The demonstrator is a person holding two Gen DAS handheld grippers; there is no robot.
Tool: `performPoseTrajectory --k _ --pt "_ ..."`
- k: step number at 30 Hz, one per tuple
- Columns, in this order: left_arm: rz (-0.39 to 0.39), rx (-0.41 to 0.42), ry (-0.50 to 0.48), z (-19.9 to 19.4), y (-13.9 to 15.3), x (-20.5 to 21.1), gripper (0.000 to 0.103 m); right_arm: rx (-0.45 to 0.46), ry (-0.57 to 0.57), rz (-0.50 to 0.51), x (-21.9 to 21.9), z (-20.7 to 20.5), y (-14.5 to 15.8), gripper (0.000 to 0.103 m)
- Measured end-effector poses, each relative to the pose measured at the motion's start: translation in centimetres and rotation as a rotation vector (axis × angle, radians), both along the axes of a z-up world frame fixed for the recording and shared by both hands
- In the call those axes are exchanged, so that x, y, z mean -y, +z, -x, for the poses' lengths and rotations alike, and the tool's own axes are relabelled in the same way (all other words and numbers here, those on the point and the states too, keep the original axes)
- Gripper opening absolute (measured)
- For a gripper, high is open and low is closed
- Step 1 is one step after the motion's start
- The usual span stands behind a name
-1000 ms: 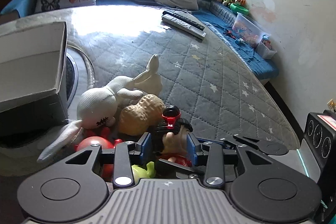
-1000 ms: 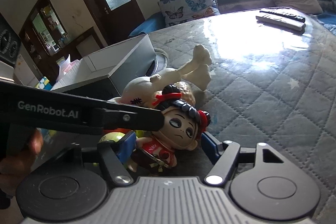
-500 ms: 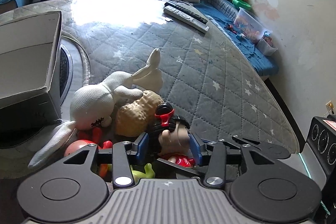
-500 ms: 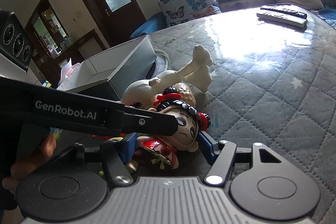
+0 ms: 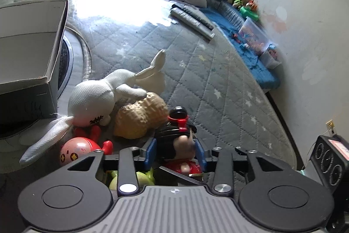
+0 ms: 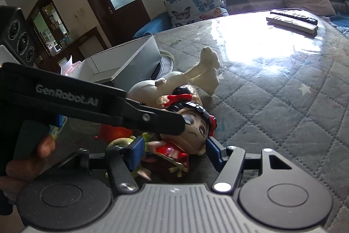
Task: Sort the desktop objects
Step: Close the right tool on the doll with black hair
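figurine (image 5: 177, 139) with black hair and red bow, lying on its side at the near edge of the toy heap on the quilted counter (image 5: 218, 84). head sitting between the blue pads of the left hand-held gripper (image 5: 175, 151), pads close against both sides of the head, apparently clamped on it though contact not fully certain. seen from the right wrist view, same figurine (image 6: 192, 130) lying with long axis running from head, up and toward the table's middle, down to red body pointing back at the camera. right hand-held gripper (image 6: 174, 151) wide open, straddling the red body without visibly pressing it, holding nothing. left one clearly the nearer and better placed, coming in across the head from the side. white plush rabbit (image 5: 96, 99) and peanut toy (image 5: 141, 117) just behind the figurine, peanut touching or nearly touching its hair; red round toy (image 5: 76, 150) off to the left. open box (image 5: 28, 43) well to the left and farther back, probably the drop place, so lift likely needs to go up and leftward over the rabbit.
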State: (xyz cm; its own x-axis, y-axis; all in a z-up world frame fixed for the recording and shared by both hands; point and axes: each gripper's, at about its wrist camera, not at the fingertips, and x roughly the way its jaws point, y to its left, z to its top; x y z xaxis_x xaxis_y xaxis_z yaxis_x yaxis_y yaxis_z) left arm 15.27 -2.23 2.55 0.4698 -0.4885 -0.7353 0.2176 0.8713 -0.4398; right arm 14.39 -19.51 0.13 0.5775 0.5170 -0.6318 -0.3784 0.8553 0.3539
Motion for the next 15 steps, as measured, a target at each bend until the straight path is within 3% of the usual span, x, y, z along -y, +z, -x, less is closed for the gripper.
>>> performPoseTrajectory --k 9,15 --pt "0.007 -0.004 0.013 0.4 -0.3 -0.1 0.042 -0.01 -0.01 0.015 -0.2 -0.1 0.0 0.057" --pt "0.027 -0.042 0.038 -0.2 -1.0 -0.6 0.048 -0.011 -0.011 0.003 -0.1 -0.1 0.1 0.055"
